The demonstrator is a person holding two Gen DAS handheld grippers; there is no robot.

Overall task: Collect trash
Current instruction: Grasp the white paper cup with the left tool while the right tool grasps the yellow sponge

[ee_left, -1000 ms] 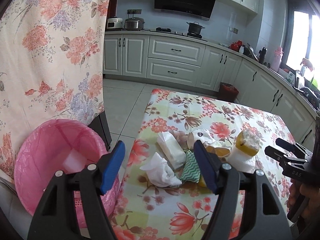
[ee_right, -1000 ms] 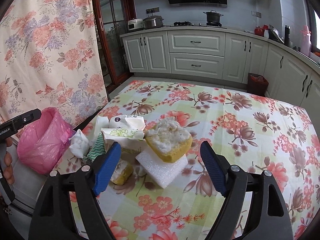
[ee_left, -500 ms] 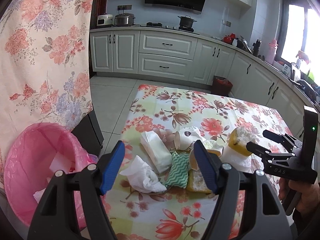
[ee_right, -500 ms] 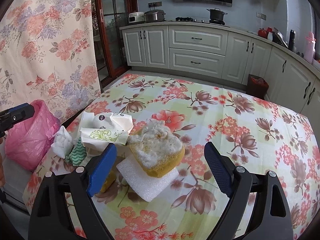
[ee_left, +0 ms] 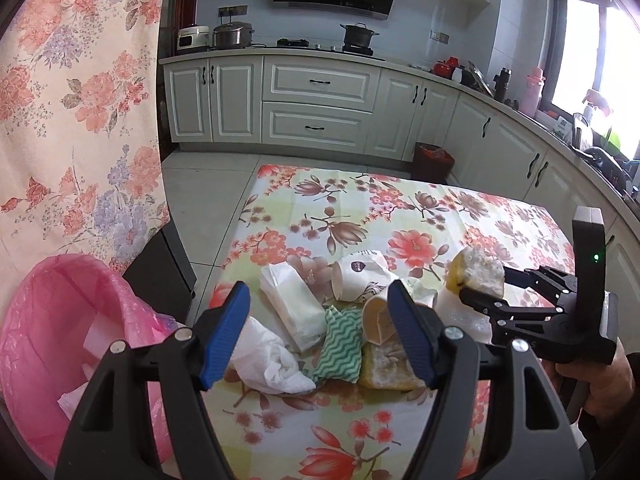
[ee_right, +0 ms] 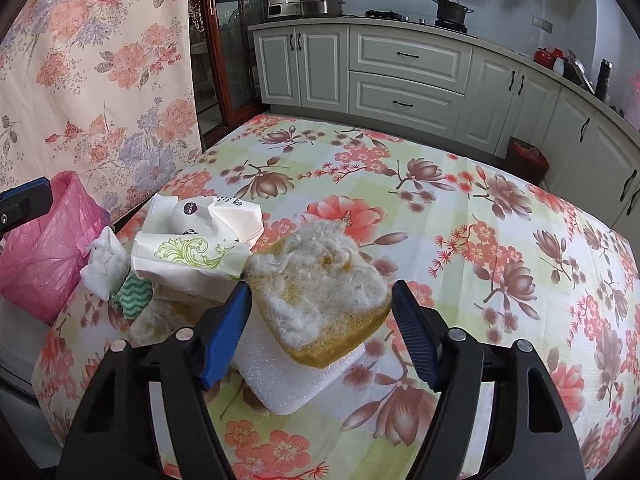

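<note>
In the right wrist view the right gripper fills the lower middle of the frame; its jaws have just been closing, and the yellow sponge, its top matted with white fluff, sits between the blue pads, though whether they already press on it cannot be told. The sponge rests on a white foam block on the floral tablecloth. Left of it lie a flattened paper cup with a green scroll print, a green zigzag cloth and a crumpled white tissue. Behind them is a squashed paper cup with a round dark label whose writing is too small to read. In the left wrist view the left gripper hangs at lower centre with its jaws apart and nothing between them, above the trash pile. At the lower left of that frame stands the bin lined with a pink bag, holding white scraps of paper. A folded tissue pack lies at the pile's near-left edge. Farther back, at the upper middle, white kitchen cabinets carry pots on the counter.
</note>
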